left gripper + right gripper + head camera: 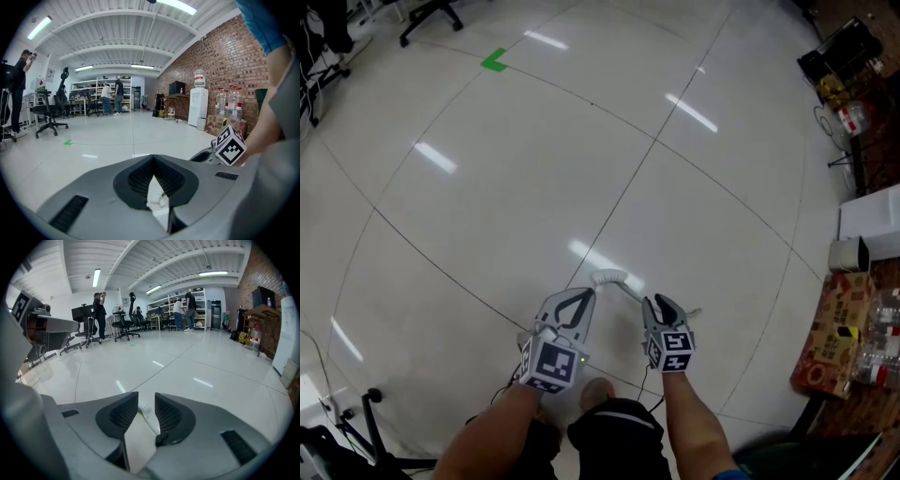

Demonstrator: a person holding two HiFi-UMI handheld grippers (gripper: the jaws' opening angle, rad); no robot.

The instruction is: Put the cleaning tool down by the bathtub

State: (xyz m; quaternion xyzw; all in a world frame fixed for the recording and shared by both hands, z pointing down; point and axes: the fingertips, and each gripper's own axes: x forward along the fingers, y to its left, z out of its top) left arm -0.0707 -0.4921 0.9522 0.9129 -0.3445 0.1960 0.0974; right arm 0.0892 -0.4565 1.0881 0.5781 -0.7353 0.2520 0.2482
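While both grippers hang low over the white floor, only one is closed. The left gripper has its jaws drawn together at the tips, with nothing pinched between them. Just beside it, the right gripper has its jaws apart; the thin handle of the cleaning tool shows between them, but the pads do not press on it. The tool lies on the floor, its white brush head just ahead of both grippers. Far beyond, a green mark sits near the floor's far edge.
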